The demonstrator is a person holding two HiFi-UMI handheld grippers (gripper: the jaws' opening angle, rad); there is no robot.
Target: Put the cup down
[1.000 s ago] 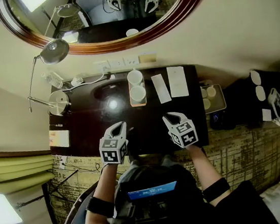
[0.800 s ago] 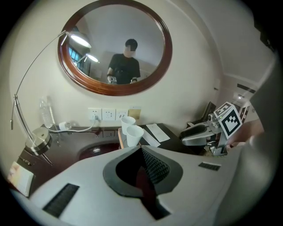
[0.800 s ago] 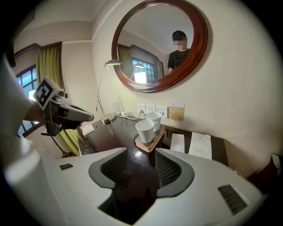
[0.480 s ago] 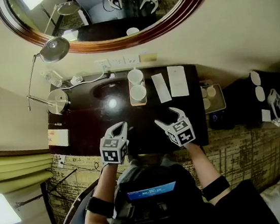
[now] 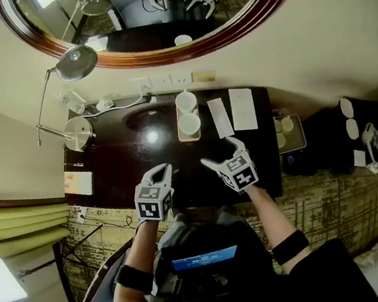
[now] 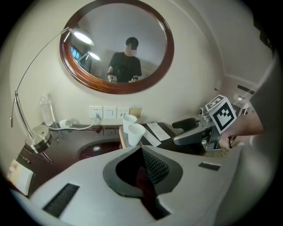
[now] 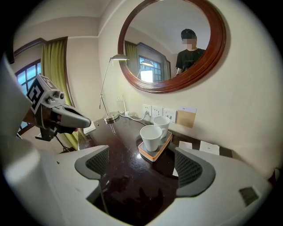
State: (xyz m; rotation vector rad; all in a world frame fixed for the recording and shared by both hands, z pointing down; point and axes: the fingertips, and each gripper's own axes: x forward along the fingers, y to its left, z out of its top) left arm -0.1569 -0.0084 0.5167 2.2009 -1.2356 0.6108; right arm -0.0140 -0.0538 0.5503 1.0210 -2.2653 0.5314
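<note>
head view: two cups (image 5: pixel 188 124) stand upright on a tray (image 5: pixel 189 139) at the middle of the desk's (image 5: pixel 122 169) back edge. left gripper (image 5: pixel 162 172) hangs over the front edge, jaws together and empty. right gripper (image 5: pixel 218 152), near the front edge too, has just been opening; its jaws stand wide apart with nothing between them.

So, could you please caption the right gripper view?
Right gripper, its empty jaws just opened wider, faces two white cups on a tray.
</note>
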